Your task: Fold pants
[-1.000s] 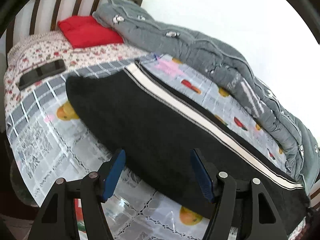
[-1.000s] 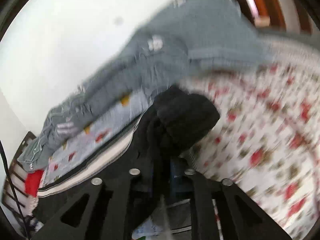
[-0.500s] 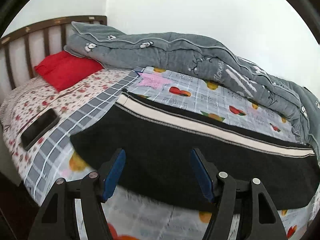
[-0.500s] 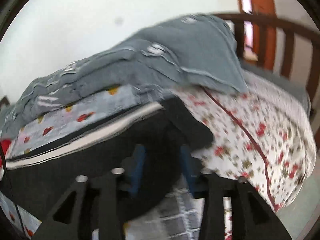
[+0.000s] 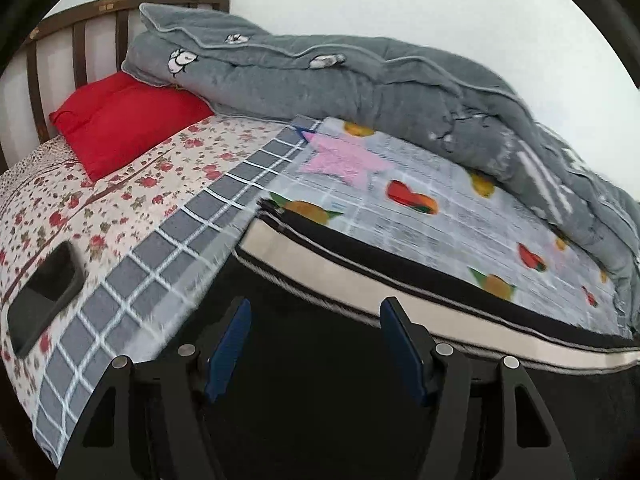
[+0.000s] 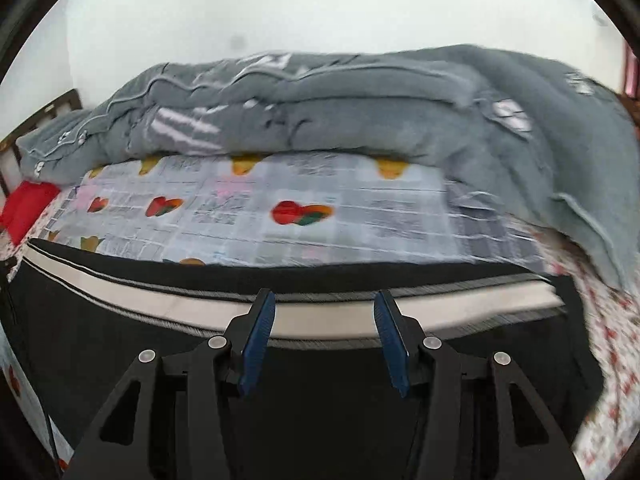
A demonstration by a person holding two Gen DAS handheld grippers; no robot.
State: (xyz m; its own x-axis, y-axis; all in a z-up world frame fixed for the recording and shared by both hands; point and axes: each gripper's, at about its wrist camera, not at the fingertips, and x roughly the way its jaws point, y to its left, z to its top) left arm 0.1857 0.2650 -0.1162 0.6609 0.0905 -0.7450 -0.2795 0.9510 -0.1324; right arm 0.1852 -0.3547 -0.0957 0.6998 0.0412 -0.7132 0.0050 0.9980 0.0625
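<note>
Left wrist view first: at the far left you have a flat black phone-like slab (image 5: 42,294) lying on the floral-print sheet (image 5: 120,196), well apart from your work, and a red pillow (image 5: 124,120) against the dark wooden slatted headboard (image 5: 80,24); moving right, your left gripper (image 5: 314,344) hangs with its blue-padded jaws spread and nothing between them, over one end of the black knit pants with a cream side stripe (image 5: 320,380); the pants lie flat and lengthwise on the grey fruit-print mat (image 5: 420,216), probably smoothed out so the halves line up; beyond the mat, a bulky grey quilt (image 5: 400,84) is heaped along the wall, near the stripe edge but not touching it. Right wrist view: the stripe (image 6: 160,300) runs across the frame, and your right gripper (image 6: 325,340) hovers above it, jaws likewise wide apart and empty; to the right the garment's end reaches the floral sheet; I judge you are set to take both ends for a crosswise fold; the quilt's drooping corner (image 6: 592,216) crowds that right end, so watch it does not snag.
</note>
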